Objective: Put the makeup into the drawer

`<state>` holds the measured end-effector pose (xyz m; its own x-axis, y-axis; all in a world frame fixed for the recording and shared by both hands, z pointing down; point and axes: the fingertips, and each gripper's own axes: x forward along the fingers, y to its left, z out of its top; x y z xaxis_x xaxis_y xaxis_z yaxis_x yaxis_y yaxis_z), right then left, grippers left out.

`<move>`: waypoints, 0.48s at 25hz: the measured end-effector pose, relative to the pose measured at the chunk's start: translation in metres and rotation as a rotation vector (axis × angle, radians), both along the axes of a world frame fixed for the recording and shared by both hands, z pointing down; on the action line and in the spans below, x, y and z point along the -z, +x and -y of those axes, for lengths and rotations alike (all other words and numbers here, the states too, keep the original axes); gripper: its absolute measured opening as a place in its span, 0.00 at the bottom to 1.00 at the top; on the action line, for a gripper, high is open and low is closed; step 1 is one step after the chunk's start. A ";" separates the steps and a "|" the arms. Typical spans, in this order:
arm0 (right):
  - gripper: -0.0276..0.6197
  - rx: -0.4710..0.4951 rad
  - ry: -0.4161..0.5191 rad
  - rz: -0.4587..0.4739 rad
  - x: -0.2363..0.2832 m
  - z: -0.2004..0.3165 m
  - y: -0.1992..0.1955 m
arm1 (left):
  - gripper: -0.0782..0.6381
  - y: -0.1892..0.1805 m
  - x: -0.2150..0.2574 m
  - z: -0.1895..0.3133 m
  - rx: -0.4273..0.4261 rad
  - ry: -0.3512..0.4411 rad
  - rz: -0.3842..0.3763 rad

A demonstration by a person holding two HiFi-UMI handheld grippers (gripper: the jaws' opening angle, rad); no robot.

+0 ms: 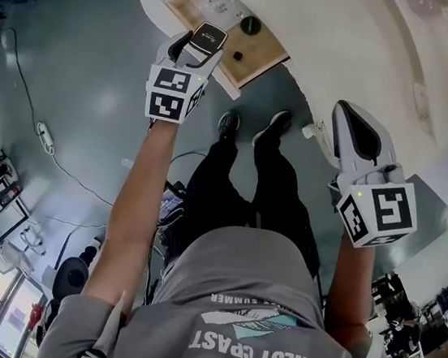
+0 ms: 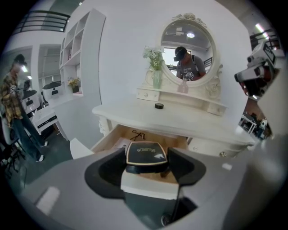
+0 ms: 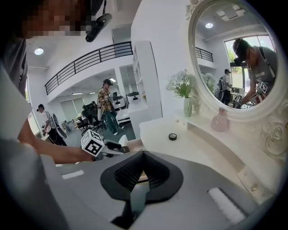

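A black makeup compact (image 1: 208, 37) with a gold rim sits flat between the jaws of my left gripper (image 1: 201, 45), which is shut on it. In the left gripper view the compact (image 2: 145, 154) hangs just in front of the open wooden drawer (image 2: 112, 137) of the white dressing table. From the head view the drawer (image 1: 260, 60) lies right under the compact. My right gripper (image 1: 347, 117) hovers to the right beside the table edge. Its jaws meet at the tips, with nothing between them (image 3: 143, 158).
The drawer holds a dark round item (image 1: 250, 25), a small black piece (image 1: 237, 55) and a clear packet (image 1: 214, 2). On the tabletop (image 2: 180, 119) are a small black jar (image 2: 159, 106), a flower vase (image 2: 155, 77) and a pink bottle (image 2: 183, 85). People stand in the background (image 2: 13, 112).
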<state>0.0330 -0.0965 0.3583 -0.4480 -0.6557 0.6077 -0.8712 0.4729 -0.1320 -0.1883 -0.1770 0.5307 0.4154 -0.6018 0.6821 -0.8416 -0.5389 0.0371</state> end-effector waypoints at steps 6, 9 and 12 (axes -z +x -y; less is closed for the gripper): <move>0.05 0.010 -0.003 -0.006 0.005 -0.005 -0.003 | 0.52 -0.006 0.000 -0.006 0.016 -0.006 -0.001; 0.05 0.012 -0.002 -0.008 0.003 -0.007 -0.003 | 0.52 -0.008 -0.004 -0.009 0.022 -0.014 -0.003; 0.05 0.013 -0.007 -0.009 -0.001 -0.009 -0.002 | 0.52 -0.009 -0.009 -0.011 0.028 -0.018 -0.004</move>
